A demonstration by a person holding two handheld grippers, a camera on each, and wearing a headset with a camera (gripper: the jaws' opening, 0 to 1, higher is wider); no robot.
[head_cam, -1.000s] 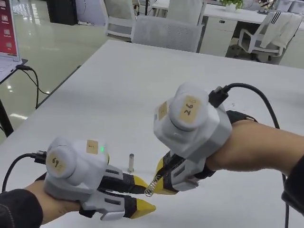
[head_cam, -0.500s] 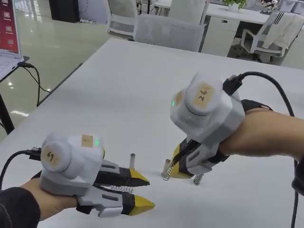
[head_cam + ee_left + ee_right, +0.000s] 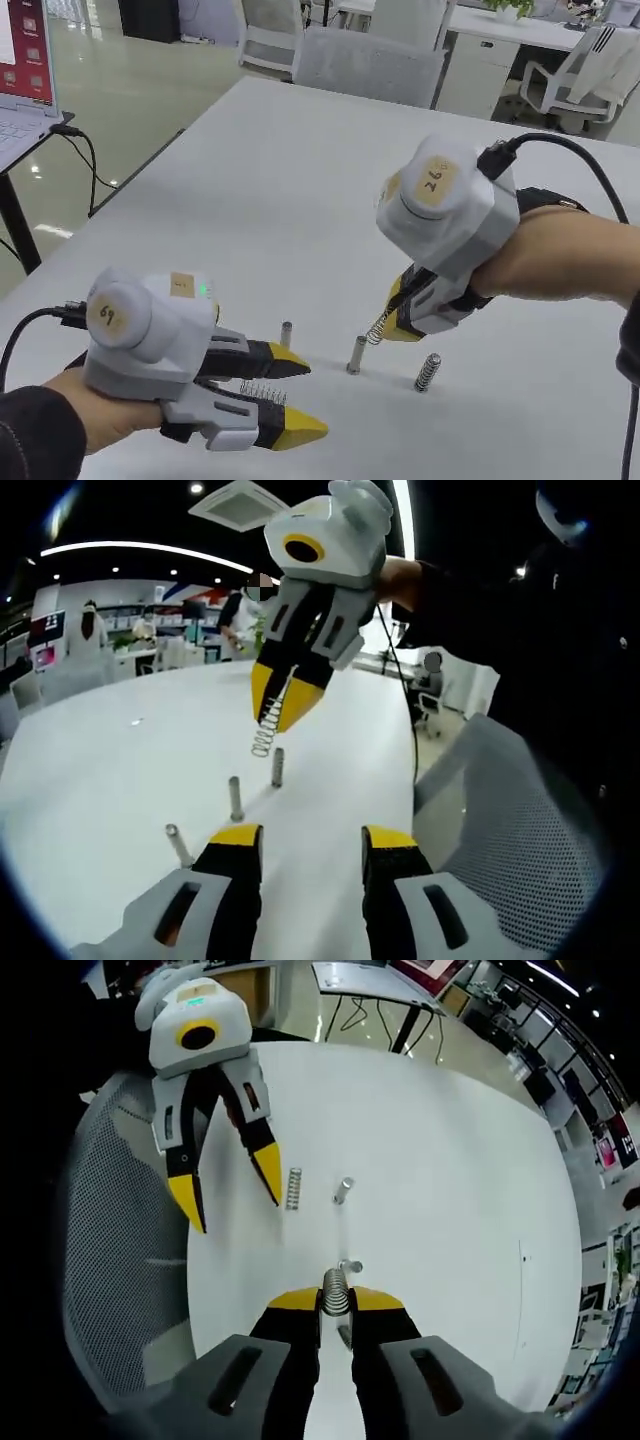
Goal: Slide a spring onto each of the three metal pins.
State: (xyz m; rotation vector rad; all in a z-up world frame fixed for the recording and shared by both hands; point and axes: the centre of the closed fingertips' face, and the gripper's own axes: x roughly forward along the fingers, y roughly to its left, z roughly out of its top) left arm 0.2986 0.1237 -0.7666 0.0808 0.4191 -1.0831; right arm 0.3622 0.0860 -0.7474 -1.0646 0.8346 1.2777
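Right gripper is clamped on a spring that hangs tilted by the bare middle pin. If the coil end snags the pin top, the spring could buckle or pop free. Left gripper has its jaws apart, near a loose spring.

In the head view the white body of the right gripper covers most of its jaws and the top of the spring it grips. The left gripper partly covers a loose spring. In the right gripper view the spring hides the foot of the nearest pin.
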